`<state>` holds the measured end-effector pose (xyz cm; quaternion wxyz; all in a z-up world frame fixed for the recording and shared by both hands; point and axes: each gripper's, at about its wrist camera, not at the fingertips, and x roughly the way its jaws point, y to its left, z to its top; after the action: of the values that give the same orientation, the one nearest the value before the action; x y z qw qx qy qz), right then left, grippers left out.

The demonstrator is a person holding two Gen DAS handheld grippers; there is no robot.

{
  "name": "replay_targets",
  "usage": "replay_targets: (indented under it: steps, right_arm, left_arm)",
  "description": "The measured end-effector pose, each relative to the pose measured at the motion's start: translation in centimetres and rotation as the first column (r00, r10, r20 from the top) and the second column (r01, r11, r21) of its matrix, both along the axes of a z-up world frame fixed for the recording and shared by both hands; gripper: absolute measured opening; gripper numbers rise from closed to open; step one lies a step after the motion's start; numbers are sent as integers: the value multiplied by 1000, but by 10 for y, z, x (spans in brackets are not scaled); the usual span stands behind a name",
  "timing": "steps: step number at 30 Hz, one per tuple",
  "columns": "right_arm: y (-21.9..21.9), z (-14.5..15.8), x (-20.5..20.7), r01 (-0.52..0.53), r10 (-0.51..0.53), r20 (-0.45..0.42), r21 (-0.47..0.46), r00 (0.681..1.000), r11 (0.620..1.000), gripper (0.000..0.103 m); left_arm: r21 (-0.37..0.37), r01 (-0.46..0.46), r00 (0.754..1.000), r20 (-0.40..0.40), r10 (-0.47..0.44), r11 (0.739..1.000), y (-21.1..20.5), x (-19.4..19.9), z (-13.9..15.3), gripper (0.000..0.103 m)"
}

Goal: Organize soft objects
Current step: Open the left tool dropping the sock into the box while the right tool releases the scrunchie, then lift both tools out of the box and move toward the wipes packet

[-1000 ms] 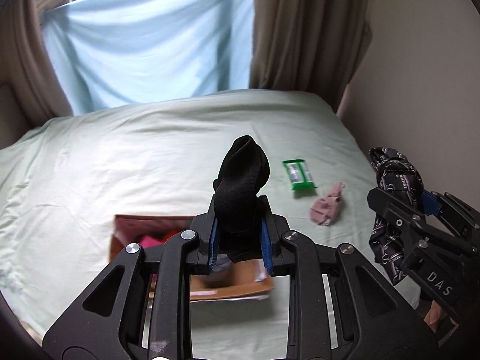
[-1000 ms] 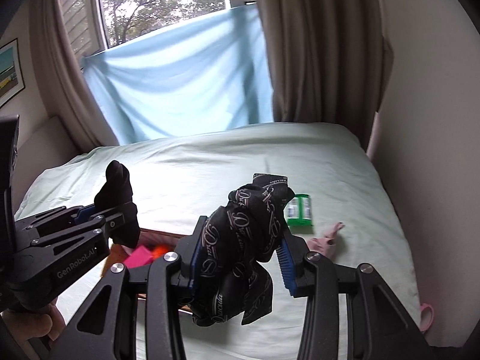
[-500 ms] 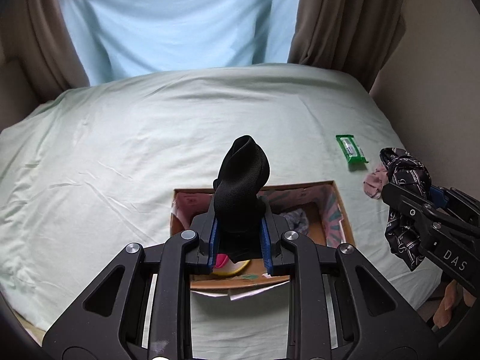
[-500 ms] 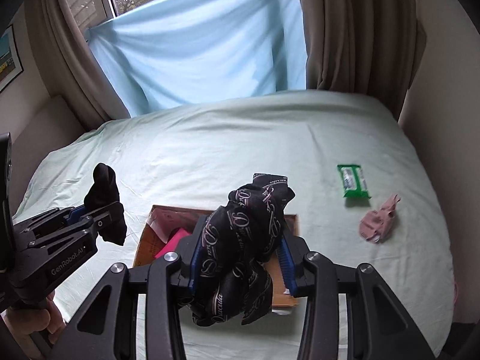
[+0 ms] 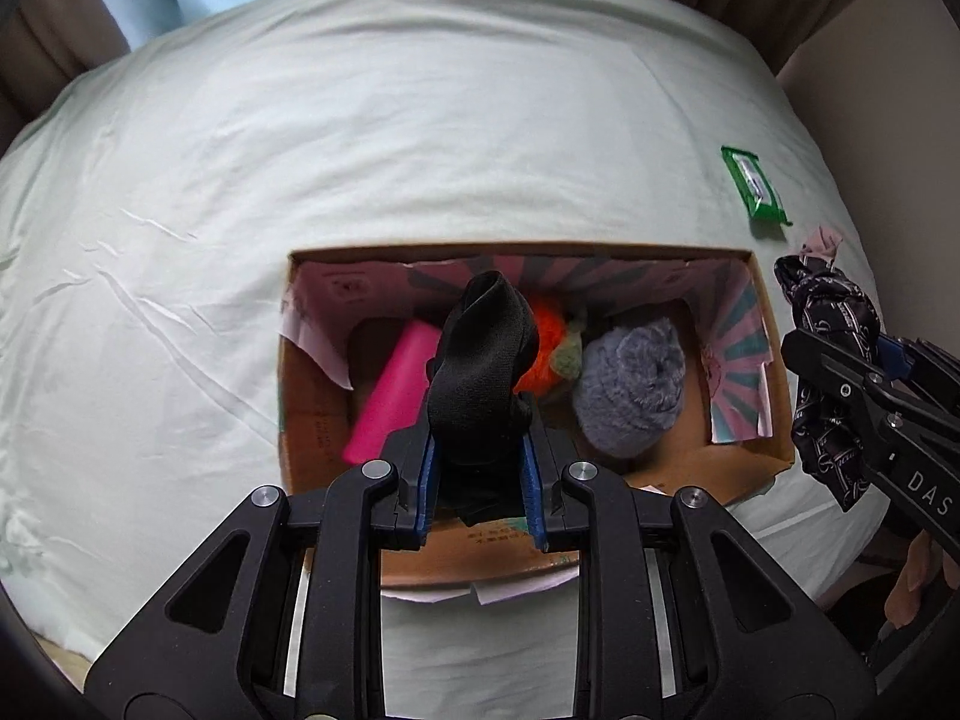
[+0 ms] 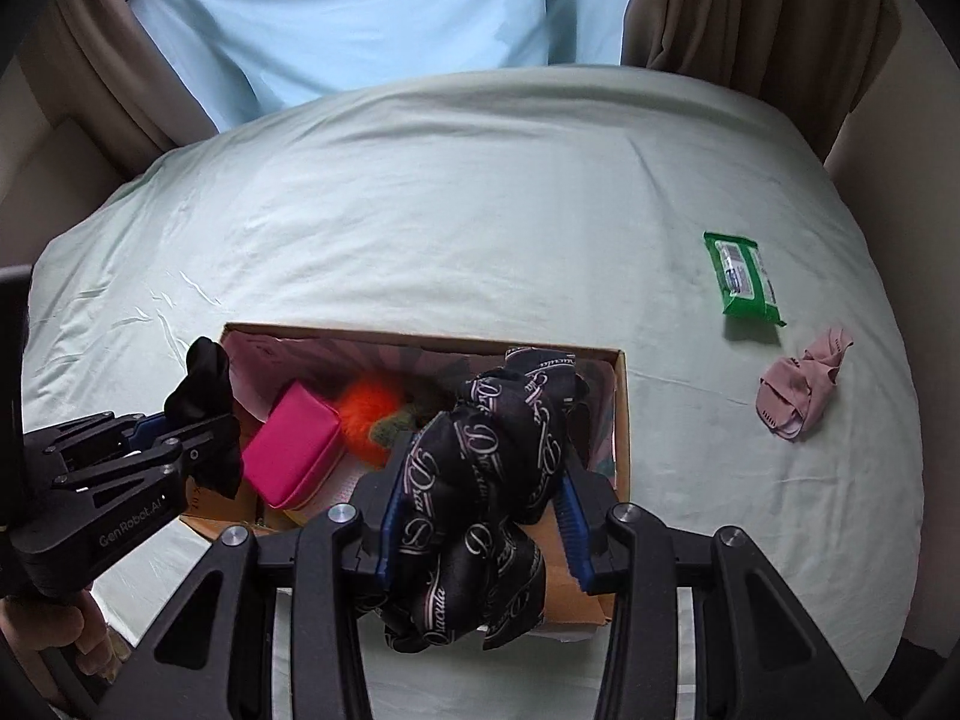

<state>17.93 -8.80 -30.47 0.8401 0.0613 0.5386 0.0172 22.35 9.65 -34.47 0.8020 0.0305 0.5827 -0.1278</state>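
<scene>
Compared with half a second ago, both views have been tipped further down and brought closer: the box [image 5: 774,372] now fills the middle of each frame, and its interior, then half hidden behind the fingers, is laid open. The left gripper [image 5: 480,468] is seen clamped on a black sock [image 5: 483,360], held above the middle of the box; the right gripper [image 6: 480,516] is seen clamped on a black printed scarf [image 6: 492,456], held over the box's right-hand part in its own view, though from the left wrist the scarf [image 5: 831,324] appears at or just outside the right wall, so its exact position over the opening cannot be settled. Both items are judged to be carried to the drop point and not yet released. Inside the box are noted a pink pouch [image 5: 393,384] at left, an orange fluffy item [image 5: 546,348] with a greenish piece beside it, and a grey fluffy item [image 5: 630,384] at right; a printed paper lining is seen on the walls. Outside, on the sheet [image 6: 420,210] and well apart from the box, a green packet [image 6: 743,273] and a pink cloth [image 6: 801,390] are left lying near each other, presumably still to be collected.
</scene>
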Motion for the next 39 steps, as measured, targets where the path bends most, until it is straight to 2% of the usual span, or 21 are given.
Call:
replay_targets:
  steps: [3,7,12,13,14,15,16,17,18,19,23,32,39]
  right_arm:
    - [-9,-19,15,15,-15,-57,12,998,1000,39]
    - [-15,-37,31,8,-5,-103,28,995,1000,39]
    - [-14,-50,44,-24,28,-152,28,988,999,39]
    - [-15,-52,46,-23,28,-159,32,987,999,39]
    - [-16,-54,47,-18,23,-162,33,987,999,40]
    - [-17,-56,49,-11,16,-167,33,986,999,45]
    - [-18,-58,51,-1,6,-174,28,985,1000,51]
    - [-18,-59,51,10,-7,-170,17,985,1000,71]
    - [-19,-59,52,17,-14,-159,13,987,1000,97]
    - [-19,-58,52,17,-14,-152,19,988,1000,103]
    - [-21,-57,51,29,-27,-152,16,988,999,103]
    - [-22,-43,39,55,-52,-120,19,991,998,103]
    - [-19,-16,20,54,-53,-66,15,996,998,103]
  left_arm:
    - [12,35,997,-64,-34,999,-12,8,-24,20]
    - [19,61,993,-106,-59,998,-26,17,-45,20]
    - [35,72,988,-143,-66,997,-37,24,-56,20]
    - [37,75,986,-150,-69,996,-38,26,-57,25]
    - [41,78,986,-153,-71,996,-39,27,-57,46]
    - [42,84,984,-163,-77,996,-40,29,-57,63]
    - [44,98,978,-188,-88,994,-43,31,-60,95]
    - [57,104,976,-200,-90,993,-44,32,-61,103]
    - [86,103,978,-188,-85,991,-44,32,-59,103]
    - [118,101,985,-153,-83,988,-45,30,-55,103]
    - [150,130,984,-142,-109,980,-46,27,-50,103]
    - [124,100,990,-113,-86,987,-33,18,-31,103]
    - [107,80,996,-57,-74,991,-21,1,-3,103]
